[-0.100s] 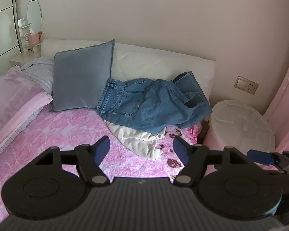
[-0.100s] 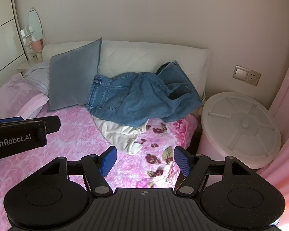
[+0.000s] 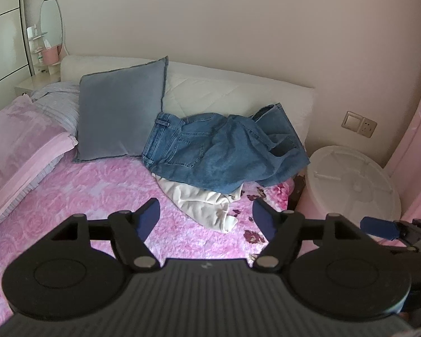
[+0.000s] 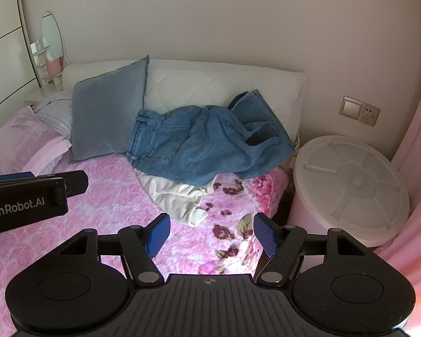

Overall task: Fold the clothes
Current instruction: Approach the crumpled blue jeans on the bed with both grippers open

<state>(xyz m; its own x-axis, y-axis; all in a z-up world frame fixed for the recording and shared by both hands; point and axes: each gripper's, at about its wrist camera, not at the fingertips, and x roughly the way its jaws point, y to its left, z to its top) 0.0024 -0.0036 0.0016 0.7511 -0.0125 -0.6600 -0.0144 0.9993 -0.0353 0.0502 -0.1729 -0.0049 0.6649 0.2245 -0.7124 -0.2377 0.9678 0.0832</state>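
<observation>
Both cameras sit just behind their own tongs and look forward and slightly down across the bed (image 3: 92, 196) toward the headboard wall, each set of tongs filling the bottom of its view with the clothes well ahead of the tips. The left view has the jeans (image 3: 219, 151) ahead between its tips and catches the right tongs (image 3: 379, 227) low at its right edge. The right view, set farther right, shares the jeans (image 4: 205, 143), grey cushion (image 4: 106, 118) and white tub (image 4: 348, 185), and shows the left tongs (image 4: 42, 179) at its left edge.
</observation>
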